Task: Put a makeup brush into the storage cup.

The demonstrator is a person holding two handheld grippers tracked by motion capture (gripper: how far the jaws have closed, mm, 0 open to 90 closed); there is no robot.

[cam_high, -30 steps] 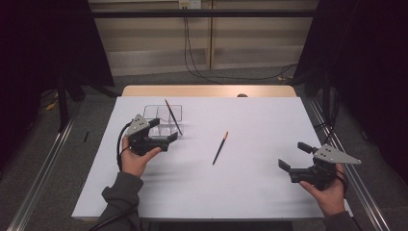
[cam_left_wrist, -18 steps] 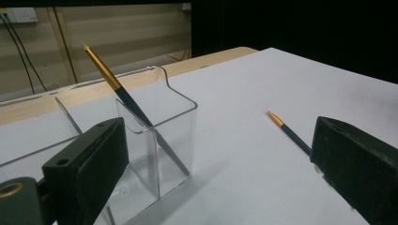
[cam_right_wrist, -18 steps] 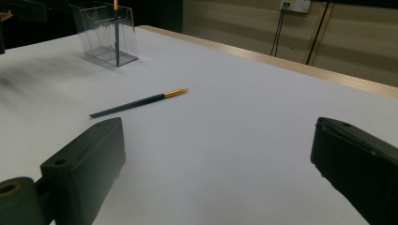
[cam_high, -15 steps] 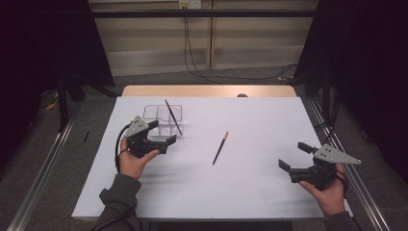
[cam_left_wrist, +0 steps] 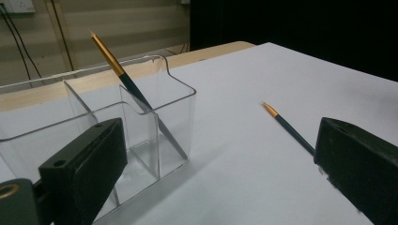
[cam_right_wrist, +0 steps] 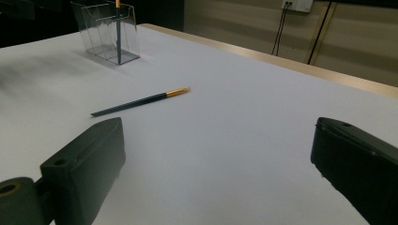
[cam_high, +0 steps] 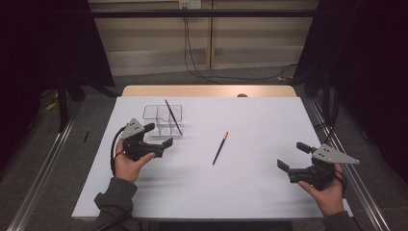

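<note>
Your left gripper (cam_high: 160, 135) sits just in front of the clear organizer (cam_high: 163, 120), with its jaws spread wide and nothing between them. In the left gripper view one jaw overlaps the organizer's near wall while the other stands well off to the side, over the bare sheet. Whether the near jaw touches the plastic, you cannot tell from these views.

Your right gripper (cam_high: 292, 157) is at the near right part of the table, close to the edge, also released with jaws wide apart and holding nothing. It points across the sheet toward the middle.

Between your two grippers lies the loose pencil (cam_high: 220, 147), flat on the white sheet (cam_high: 250, 192), dark along its length with a gold end. It is well apart from the right gripper and nearer the left one. In the left gripper view its gold end points away from you and its near end runs behind the far jaw.

A second pencil (cam_high: 172, 116) stands tilted inside the organizer, in one of the front compartments, its gold end sticking up above the rim and its lower end resting at the compartment floor.
</note>
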